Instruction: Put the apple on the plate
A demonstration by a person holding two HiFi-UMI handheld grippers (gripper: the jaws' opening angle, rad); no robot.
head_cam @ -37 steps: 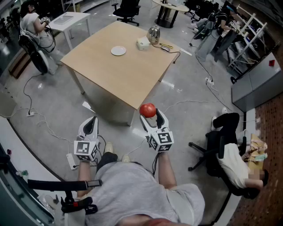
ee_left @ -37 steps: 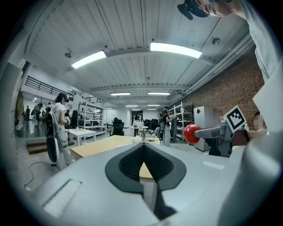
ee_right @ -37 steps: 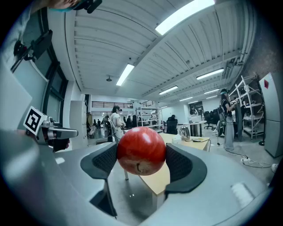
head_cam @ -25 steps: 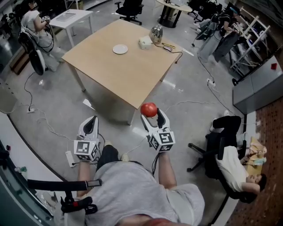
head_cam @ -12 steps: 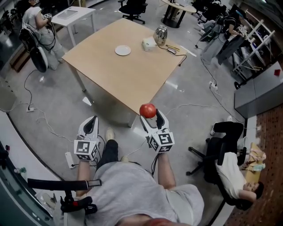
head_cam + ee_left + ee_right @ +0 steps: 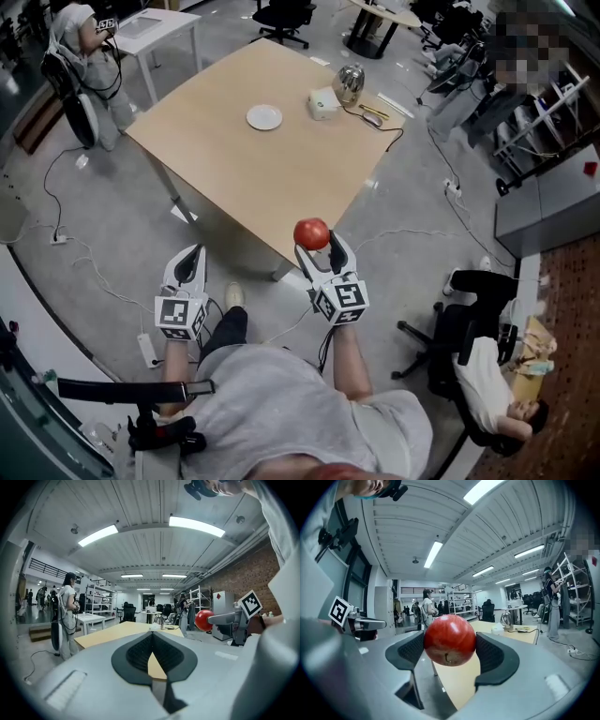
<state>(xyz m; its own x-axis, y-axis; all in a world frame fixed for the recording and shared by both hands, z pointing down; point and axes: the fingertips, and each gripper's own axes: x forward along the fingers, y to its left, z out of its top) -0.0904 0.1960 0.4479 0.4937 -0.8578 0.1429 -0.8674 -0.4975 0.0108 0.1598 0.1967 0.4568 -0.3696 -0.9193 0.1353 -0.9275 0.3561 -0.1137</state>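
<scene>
A red apple point(image 6: 311, 233) point(image 6: 449, 640) is clamped between the jaws of my right gripper point(image 6: 316, 246), held in the air just short of the near corner of a light wooden table point(image 6: 244, 159). A small white plate point(image 6: 264, 117) lies on the far part of that table, well beyond the apple. My left gripper point(image 6: 190, 263) hangs lower at the left, over the floor, its dark pads point(image 6: 140, 651) pressed together with nothing between them. From the left gripper view the apple point(image 6: 204, 620) shows at the right.
On the table's far corner stand a white box point(image 6: 323, 103), a shiny metal kettle point(image 6: 351, 82) and a black cable point(image 6: 389, 131). A person point(image 6: 80, 37) stands by a white desk at far left. Office chairs point(image 6: 464, 323) and floor cables surround the table.
The table has drawn nearer and shifted in the head view as the person walks toward it. The right gripper still holds the apple; the left stays shut and low.
</scene>
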